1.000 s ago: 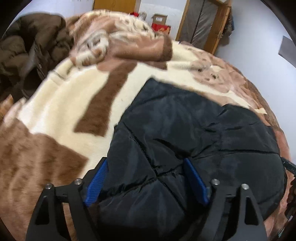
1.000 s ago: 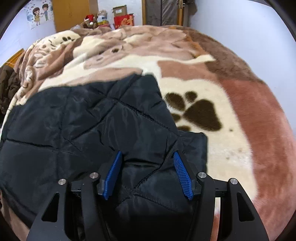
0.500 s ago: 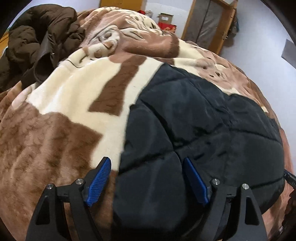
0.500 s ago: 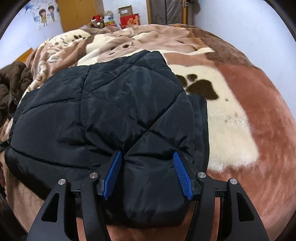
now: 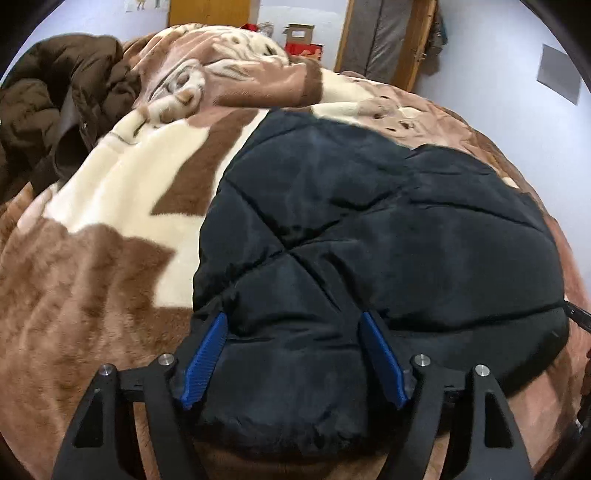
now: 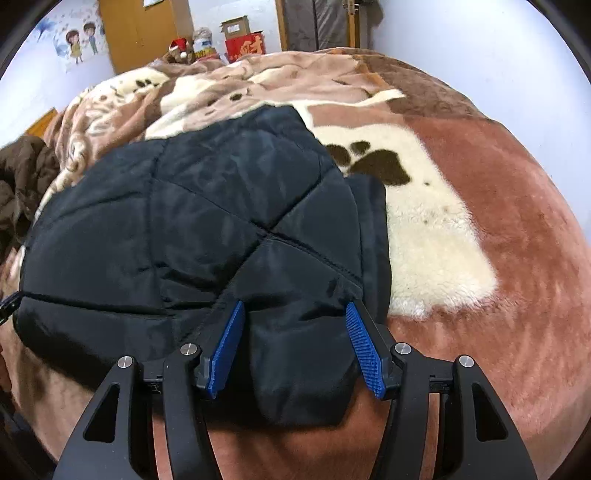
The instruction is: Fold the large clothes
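A brown jacket [image 5: 55,110] lies crumpled on the paw-print blanket [image 6: 424,221]; cardboard box [image 6: 236,26] behind.

Black quilted jacket [image 5: 388,229]; brown-and-cream paw-print blanket [image 6: 424,221]; blue fingers [image 6: 362,350].

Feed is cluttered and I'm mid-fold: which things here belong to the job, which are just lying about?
Job: black quilted jacket, left gripper closing on it, right gripper on it.

Lying about: brown coat, patterned blanket, red box.
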